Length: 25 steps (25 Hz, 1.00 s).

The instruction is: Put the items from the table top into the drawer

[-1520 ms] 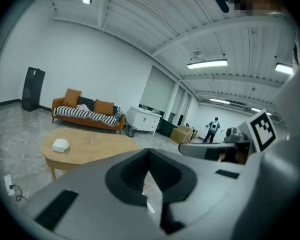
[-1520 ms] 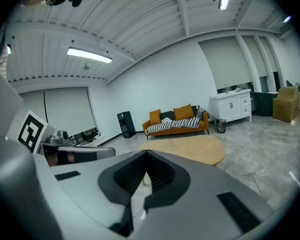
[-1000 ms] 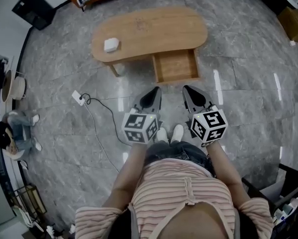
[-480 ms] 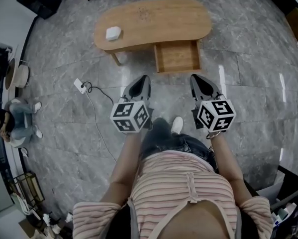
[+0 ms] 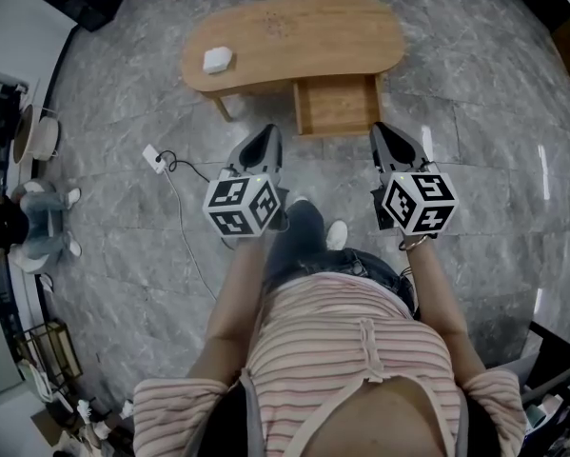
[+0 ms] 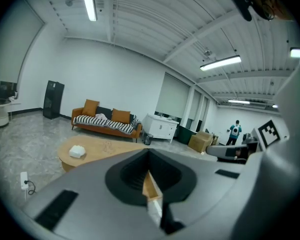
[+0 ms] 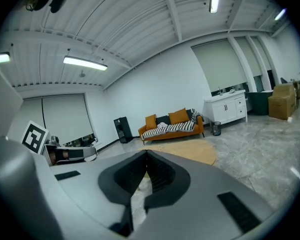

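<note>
box (image 5: 217,60) on table's (image 5: 304,36) left end, drawer (image 5: 338,108) beneath

Striped orange sofa (image 6: 107,124), white cabinet (image 6: 160,129), floor power strip (image 5: 152,185)

Both arms out in front, left gripper (image 5: 265,143) and right gripper (image 5: 389,141) side by side — jaws together, empty
</note>
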### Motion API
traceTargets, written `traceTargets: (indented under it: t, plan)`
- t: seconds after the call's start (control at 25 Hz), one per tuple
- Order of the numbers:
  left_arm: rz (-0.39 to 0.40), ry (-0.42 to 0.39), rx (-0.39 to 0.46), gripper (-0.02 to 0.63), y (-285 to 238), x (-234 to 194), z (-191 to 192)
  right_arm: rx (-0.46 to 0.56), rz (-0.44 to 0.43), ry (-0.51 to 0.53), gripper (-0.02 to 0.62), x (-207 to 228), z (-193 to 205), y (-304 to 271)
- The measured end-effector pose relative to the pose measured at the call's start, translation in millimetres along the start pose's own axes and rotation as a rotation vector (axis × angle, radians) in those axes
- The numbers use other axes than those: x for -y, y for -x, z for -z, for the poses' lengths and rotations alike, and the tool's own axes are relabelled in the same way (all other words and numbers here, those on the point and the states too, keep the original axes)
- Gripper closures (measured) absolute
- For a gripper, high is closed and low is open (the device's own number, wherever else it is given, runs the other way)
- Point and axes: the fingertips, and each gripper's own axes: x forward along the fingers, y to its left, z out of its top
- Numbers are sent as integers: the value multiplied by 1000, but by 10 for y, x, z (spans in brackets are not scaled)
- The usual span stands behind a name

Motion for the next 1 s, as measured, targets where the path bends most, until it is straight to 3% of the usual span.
traceTargets:
  t: [0.56, 1.0]
  plan:
    - [-28, 23, -11, 592, -569, -308, -168, -29, 8, -38, 586, 312, -133, -510]
    - [20, 47, -81, 594, -1646, -873, -304, -94, 16, -37, 588, 528, -288, -1593]
